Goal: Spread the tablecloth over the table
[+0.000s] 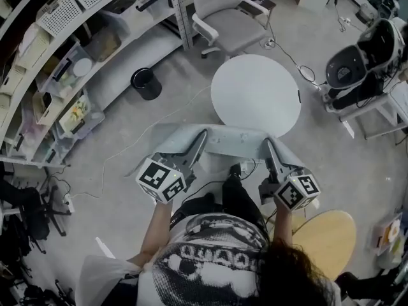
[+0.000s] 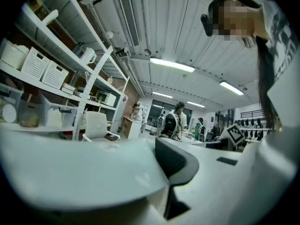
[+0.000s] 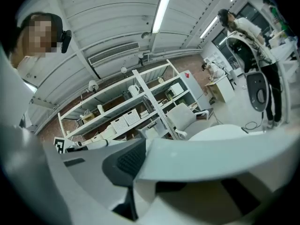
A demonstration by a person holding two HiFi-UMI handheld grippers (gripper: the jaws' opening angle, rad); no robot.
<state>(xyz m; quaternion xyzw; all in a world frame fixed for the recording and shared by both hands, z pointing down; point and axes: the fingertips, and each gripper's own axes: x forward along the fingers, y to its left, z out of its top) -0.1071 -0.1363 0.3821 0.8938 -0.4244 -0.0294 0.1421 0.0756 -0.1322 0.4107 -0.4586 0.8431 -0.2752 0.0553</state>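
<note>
Left tool (image 1: 201, 139) and right tool (image 1: 269, 146) each pinch the tablecloth (image 1: 233, 143), stretched nine-to-three between them, with the round surface (image 1: 255, 94) at twelve o'clock.

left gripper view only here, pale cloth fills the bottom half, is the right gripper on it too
observer: Yes. The head view shows the right gripper pinching the other corner of the tablecloth, which is stretched across to the left gripper.
operator: what's beyond the cloth
observer: The round white table. Its top is bare, and the cloth's far edge reaches only about to the near rim.
operator: anything beside me
observer: A round wooden top sits at the person's right, behind the grippers, not between cloth and table.
</note>
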